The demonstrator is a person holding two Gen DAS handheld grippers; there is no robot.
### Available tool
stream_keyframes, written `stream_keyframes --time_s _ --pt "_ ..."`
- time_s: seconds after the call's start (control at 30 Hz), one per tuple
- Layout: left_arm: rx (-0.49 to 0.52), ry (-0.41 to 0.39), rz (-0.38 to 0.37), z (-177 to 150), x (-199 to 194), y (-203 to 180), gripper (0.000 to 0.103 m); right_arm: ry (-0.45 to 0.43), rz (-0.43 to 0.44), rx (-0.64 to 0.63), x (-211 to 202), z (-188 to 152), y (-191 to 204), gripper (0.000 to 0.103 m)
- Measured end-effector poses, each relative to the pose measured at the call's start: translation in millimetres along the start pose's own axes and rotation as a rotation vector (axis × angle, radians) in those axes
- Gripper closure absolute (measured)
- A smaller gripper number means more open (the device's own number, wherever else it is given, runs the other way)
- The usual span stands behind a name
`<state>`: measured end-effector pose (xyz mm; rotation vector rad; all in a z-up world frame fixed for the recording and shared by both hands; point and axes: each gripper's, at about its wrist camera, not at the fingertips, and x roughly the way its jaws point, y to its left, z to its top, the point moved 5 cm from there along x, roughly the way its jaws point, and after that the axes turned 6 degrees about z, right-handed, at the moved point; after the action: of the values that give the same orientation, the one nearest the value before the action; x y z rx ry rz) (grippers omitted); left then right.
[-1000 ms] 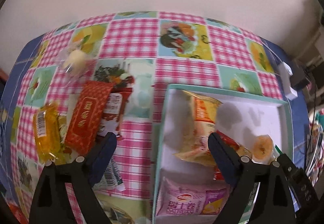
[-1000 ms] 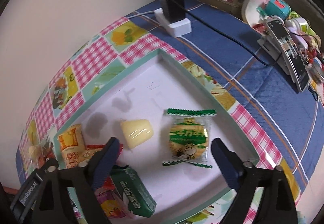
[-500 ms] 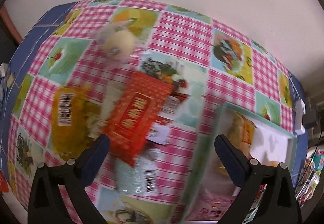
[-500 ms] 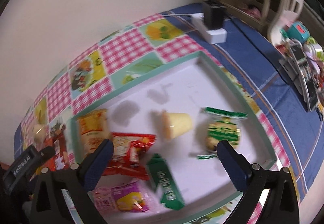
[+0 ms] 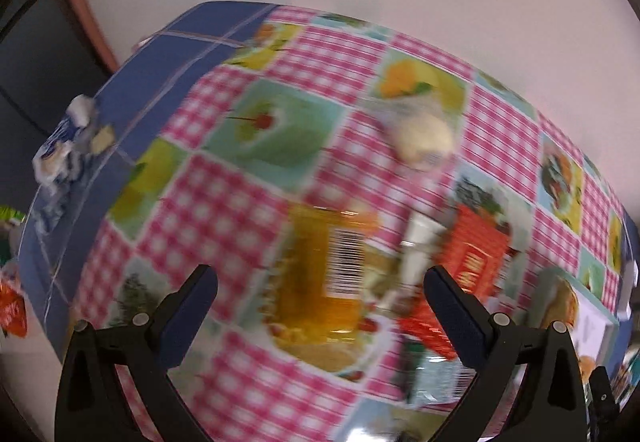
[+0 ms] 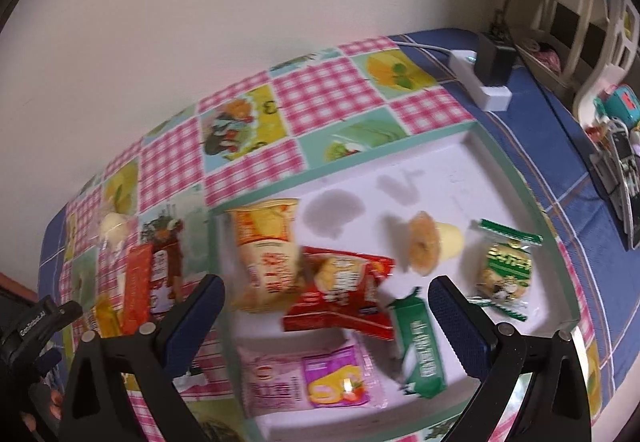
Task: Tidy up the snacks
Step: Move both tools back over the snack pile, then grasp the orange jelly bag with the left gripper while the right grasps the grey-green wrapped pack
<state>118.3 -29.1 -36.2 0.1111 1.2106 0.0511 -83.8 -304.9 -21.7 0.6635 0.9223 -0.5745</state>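
My left gripper (image 5: pixel 320 278) is open and empty above a yellow snack packet with a barcode (image 5: pixel 328 278) on the checked tablecloth. A red packet (image 5: pixel 472 262) and a pale round snack (image 5: pixel 424 134) lie near it. My right gripper (image 6: pixel 324 292) is open and empty above the white tray with a teal rim (image 6: pixel 516 178). The tray holds an orange cup snack (image 6: pixel 268 238), a red packet (image 6: pixel 344 294), a green bar (image 6: pixel 420 346), a pink packet (image 6: pixel 308 378), a jelly cup (image 6: pixel 432 246) and a green-and-gold packet (image 6: pixel 506 270).
A white power strip with a black plug (image 6: pixel 486 70) lies at the far right of the table. A phone on a stand (image 6: pixel 624 178) and shelves stand to the right. Crumpled wrappers (image 5: pixel 68 146) lie at the table's left edge.
My left gripper has swung left from the tray to over the loose snacks. My right gripper has pulled back and turned left, so more of the tray shows.
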Motion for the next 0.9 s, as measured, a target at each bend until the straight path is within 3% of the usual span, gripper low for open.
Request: stream_keyframes --time_s 0.33,0.9 --pt "-0.095 -0.002 0.001 3.4 -2.8 58.5 0.0 0.001 0.066 -0.128 -0.9 -12.3 60.3 0.0" --pt "-0.115 0.039 -0.025 -7.2 9.6 71.2 0.0 0.106 0.139 -0.312 27.4 -60.1 138.1 0.0"
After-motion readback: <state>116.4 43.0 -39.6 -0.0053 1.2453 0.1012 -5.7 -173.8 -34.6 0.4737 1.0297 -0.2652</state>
